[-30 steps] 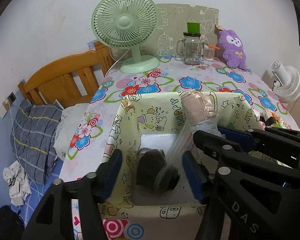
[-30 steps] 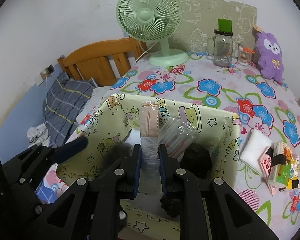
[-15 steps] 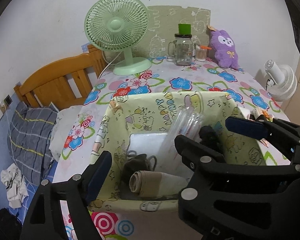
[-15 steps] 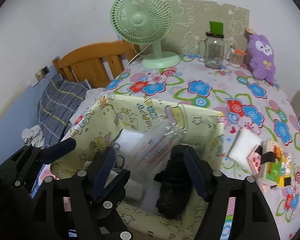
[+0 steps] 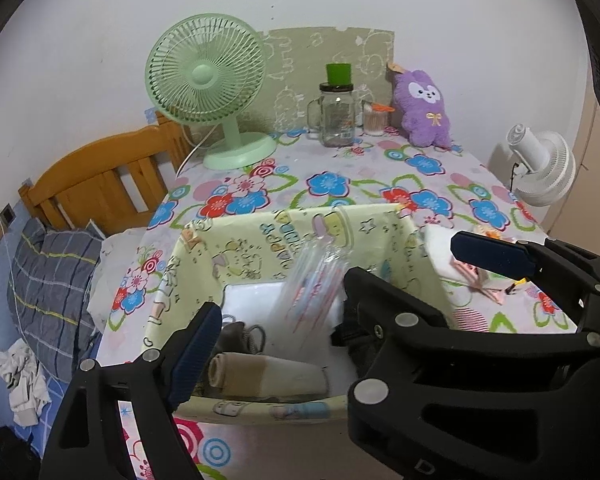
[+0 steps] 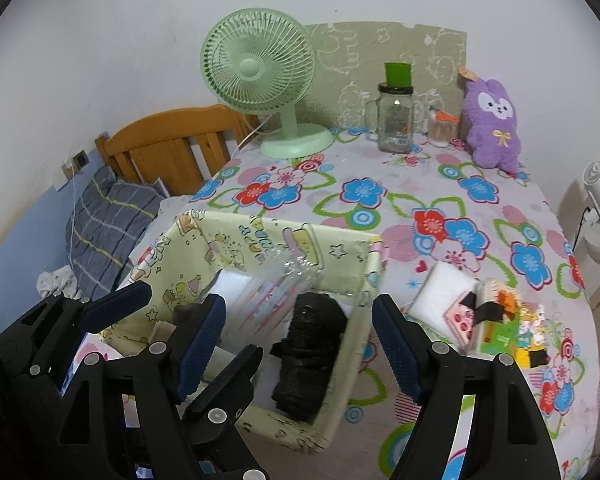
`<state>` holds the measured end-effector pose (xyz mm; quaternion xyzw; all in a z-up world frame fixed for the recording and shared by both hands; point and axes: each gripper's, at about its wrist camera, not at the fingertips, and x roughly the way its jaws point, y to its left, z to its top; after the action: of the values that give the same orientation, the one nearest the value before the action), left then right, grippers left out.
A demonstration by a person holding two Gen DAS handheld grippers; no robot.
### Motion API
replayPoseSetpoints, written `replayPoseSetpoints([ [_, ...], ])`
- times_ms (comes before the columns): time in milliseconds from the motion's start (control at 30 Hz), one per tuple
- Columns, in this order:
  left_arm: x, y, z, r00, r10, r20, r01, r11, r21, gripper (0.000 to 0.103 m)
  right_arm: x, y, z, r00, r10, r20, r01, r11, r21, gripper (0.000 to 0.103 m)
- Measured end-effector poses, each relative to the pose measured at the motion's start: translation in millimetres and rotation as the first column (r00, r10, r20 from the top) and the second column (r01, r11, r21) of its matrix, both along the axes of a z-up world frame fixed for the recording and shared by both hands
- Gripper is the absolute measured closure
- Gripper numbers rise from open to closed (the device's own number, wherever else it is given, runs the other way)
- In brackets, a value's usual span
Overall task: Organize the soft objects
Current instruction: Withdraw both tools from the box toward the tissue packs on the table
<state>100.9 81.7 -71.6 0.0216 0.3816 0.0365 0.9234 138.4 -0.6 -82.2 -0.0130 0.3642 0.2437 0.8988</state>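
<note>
A pale yellow fabric basket [image 5: 260, 236] [image 6: 352, 264] with cartoon prints stands at the near edge of the flowered table. Inside lie a rolled beige sock [image 5: 260, 374], a grey rolled item [image 5: 236, 334], a black rolled item [image 6: 312, 340], a white pad [image 5: 252, 300] and a clear plastic packet [image 5: 316, 280] [image 6: 268, 300]. My left gripper [image 5: 276, 352] is open and empty above the basket's near side. My right gripper [image 6: 296, 344] is open and empty over the basket's right half.
A green desk fan [image 5: 212, 88], a glass mug jar [image 5: 336, 116], and a purple plush toy [image 5: 422, 108] stand at the table's back. A white pad [image 6: 440, 296] and colourful small items [image 6: 500, 328] lie right of the basket. A wooden bed headboard [image 5: 100, 188] is on the left.
My right gripper opened and let the beige sock drop into the basket, then drew back and to the right. Both grippers pulled back from the basket.
</note>
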Motion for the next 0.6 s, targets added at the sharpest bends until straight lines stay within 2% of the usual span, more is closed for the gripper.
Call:
replayPoseSetpoints([
  [600, -10.6, -44.3, 28.2, 0.995, -0.059, 0.082, 0.06, 0.998, -0.005, 0.011, -17.9, -53.1, 30.3, 0.993, -0.086, 0.084, 0.084, 0.996, 0.023, 0.016],
])
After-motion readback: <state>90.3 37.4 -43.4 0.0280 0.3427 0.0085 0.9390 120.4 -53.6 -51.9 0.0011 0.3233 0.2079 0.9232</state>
